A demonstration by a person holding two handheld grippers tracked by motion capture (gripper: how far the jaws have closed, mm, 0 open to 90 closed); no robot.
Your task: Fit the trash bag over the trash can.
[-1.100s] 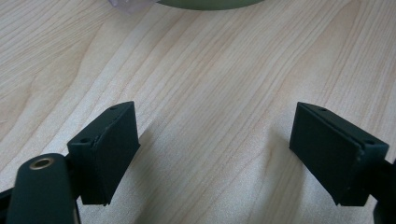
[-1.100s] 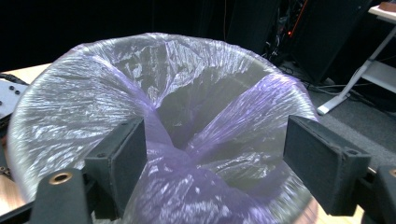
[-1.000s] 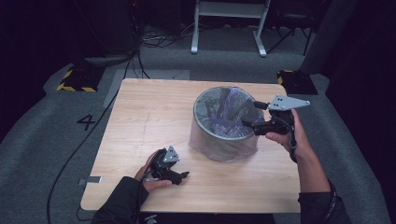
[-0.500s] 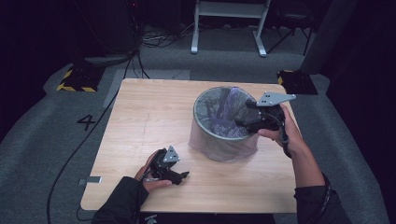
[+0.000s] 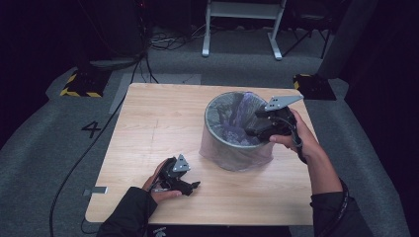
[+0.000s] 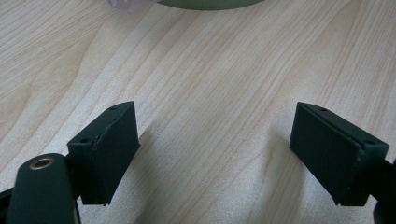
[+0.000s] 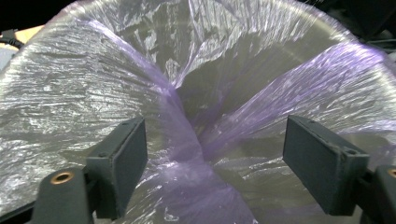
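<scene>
The left gripper (image 5: 190,185) rests low on the table (image 5: 158,123) at the near edge, jaws wide apart with nothing between them. Farther back, the bin (image 5: 236,129) stands upright, mouth up. The right gripper (image 5: 252,129) tips down into it, jaws wide. Its own view shows the purple bag (image 7: 196,140) bunched inside, maybe untouched.
</scene>
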